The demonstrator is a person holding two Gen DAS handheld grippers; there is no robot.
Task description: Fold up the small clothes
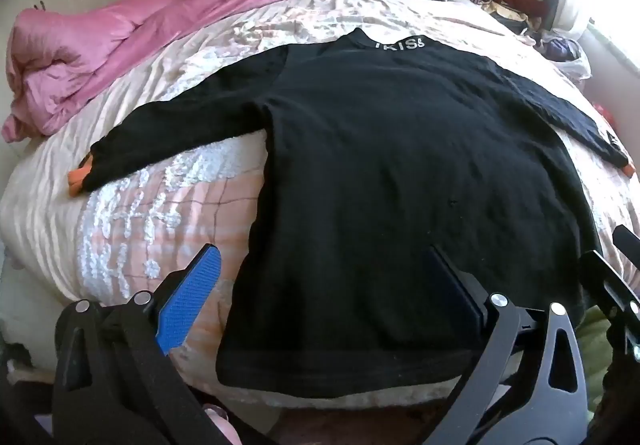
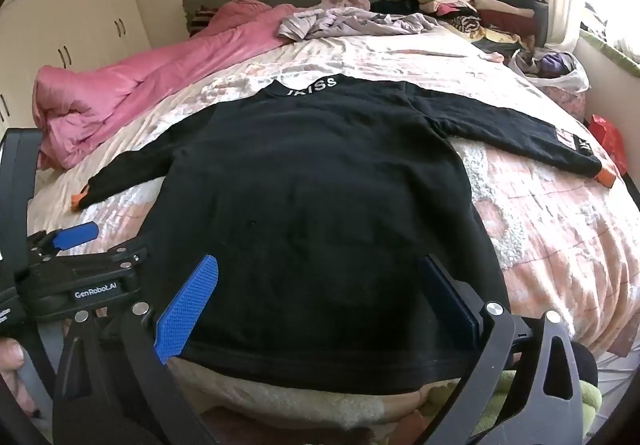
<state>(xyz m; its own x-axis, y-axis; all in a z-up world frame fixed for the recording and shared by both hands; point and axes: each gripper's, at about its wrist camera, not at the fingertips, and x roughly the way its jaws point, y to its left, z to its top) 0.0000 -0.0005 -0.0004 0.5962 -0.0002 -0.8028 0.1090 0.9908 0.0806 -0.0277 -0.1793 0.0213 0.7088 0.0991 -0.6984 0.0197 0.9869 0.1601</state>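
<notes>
While both sets of jaws stand wide apart with nothing between them, the black sweater (image 1: 400, 149) lies flat on the bed (image 1: 168, 197), collar far, hem near, sleeves spread left and right. Its long axis runs away from both grippers: the left gripper (image 1: 320, 285) hangs over the hem's left corner, the right gripper (image 2: 320, 293) toward its right.
</notes>
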